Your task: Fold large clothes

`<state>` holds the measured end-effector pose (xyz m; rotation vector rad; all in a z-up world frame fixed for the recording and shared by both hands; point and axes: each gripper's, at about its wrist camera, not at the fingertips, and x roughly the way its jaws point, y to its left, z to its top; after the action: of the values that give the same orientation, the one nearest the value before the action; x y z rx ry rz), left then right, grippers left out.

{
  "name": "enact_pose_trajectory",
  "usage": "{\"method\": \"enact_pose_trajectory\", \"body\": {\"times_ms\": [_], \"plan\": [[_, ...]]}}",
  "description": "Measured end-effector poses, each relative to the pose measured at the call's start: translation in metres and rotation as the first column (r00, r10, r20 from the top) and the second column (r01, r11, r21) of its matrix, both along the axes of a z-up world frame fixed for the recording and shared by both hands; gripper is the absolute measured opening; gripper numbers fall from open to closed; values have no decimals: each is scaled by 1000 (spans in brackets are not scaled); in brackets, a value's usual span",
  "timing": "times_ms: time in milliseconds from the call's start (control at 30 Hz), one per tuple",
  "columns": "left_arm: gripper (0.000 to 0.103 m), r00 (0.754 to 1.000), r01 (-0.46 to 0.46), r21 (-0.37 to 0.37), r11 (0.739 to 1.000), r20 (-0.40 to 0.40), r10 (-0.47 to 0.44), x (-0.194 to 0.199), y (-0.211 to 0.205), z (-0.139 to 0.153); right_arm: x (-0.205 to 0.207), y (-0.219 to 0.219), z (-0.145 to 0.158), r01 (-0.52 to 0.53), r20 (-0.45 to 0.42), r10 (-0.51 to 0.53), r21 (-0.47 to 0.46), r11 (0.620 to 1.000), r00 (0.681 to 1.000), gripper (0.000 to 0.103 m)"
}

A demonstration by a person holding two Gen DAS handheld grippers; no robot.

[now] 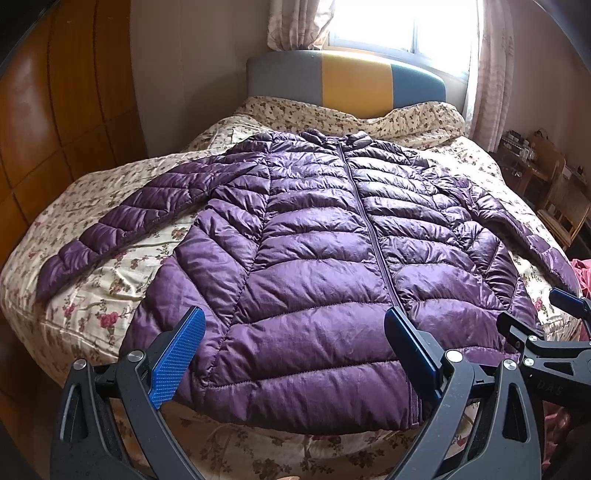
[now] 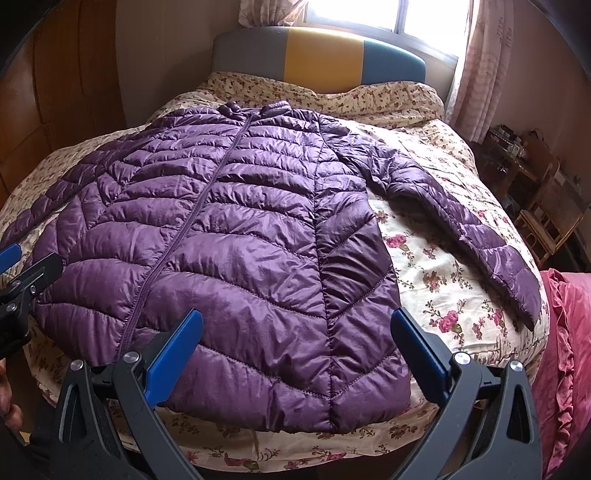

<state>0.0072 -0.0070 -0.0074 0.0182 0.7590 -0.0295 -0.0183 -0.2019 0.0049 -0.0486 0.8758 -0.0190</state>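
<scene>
The purple puffer jacket (image 1: 317, 258) lies front-up and zipped at the middle of the bed (image 1: 110, 295), collar toward twelve o'clock, sleeves splayed to nine and three. The left hand-held gripper (image 1: 295, 350) and right hand-held gripper (image 2: 295, 350) both hover over the hem at six o'clock, jaws spread wide, holding nothing. The slick, air-filled shell would probably slip from a shallow pinch, and a fold may spring back. The soft floral quilt (image 2: 436, 258) could bunch up with it. A striped headboard (image 2: 321, 51), curtained window (image 1: 376, 22) and wooden wardrobe (image 1: 55, 110) surround the bed.
</scene>
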Motion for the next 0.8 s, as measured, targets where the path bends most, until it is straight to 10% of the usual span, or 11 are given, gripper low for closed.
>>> {"method": "enact_pose_trajectory", "body": {"times_ms": [533,800], "plan": [[100,996,81,-44,996,-45,-83,44,-14,1,25,-48,-10,120,-32,-119,35,992,992,101],[100,989,78,-84,993,-117,-87,104,-16,-14,37,-168,-29,411,-100,-400,136,902,911,101]]}}
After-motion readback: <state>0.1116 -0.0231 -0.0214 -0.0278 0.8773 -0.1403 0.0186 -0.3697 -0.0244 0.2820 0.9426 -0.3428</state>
